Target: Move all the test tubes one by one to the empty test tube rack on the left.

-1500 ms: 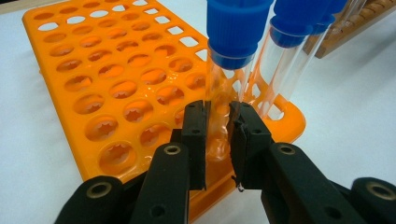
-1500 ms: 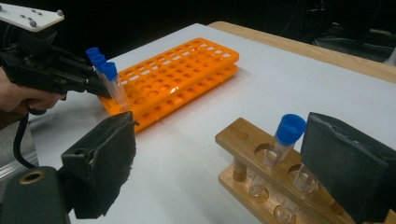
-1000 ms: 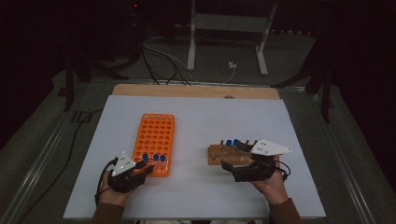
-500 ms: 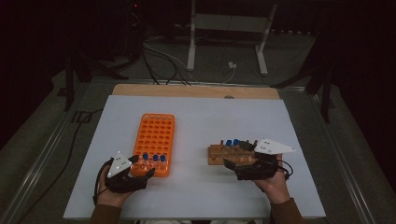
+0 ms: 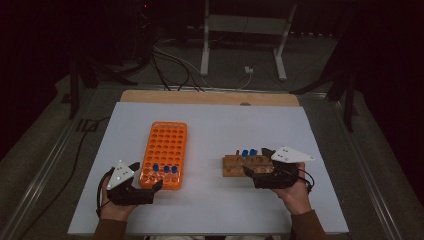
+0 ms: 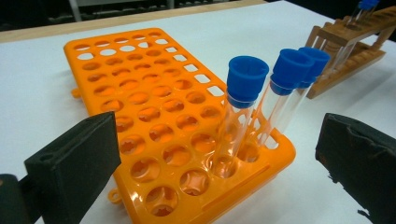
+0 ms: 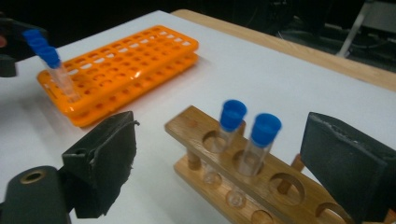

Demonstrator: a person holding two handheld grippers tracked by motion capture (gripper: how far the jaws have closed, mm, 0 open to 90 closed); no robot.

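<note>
An orange tube rack (image 5: 165,145) lies left of centre on the white table, with three blue-capped clear tubes (image 5: 164,169) in its nearest row. My left gripper (image 5: 146,175) sits at that near end. Its jaws have just been opening and stand wide in the left gripper view (image 6: 219,149), with the closest tube (image 6: 246,79) between them, untouched. At the right, a wooden rack (image 5: 235,165) carries two blue-capped tubes (image 5: 249,152). My right gripper (image 5: 256,161) is open beside it, its jaws (image 7: 224,158) on either side of the two tubes (image 7: 232,114) without touching them.
The white table sheet (image 5: 220,125) has bare room between and behind the racks. A wooden board edge (image 5: 210,97) runs along the back. Beyond the table lie cables and a metal stand's legs (image 5: 240,45) on the dark floor.
The left gripper's jaws have spread apart at the near end of the orange rack and the hand drew back slightly. The right gripper has stayed put.
</note>
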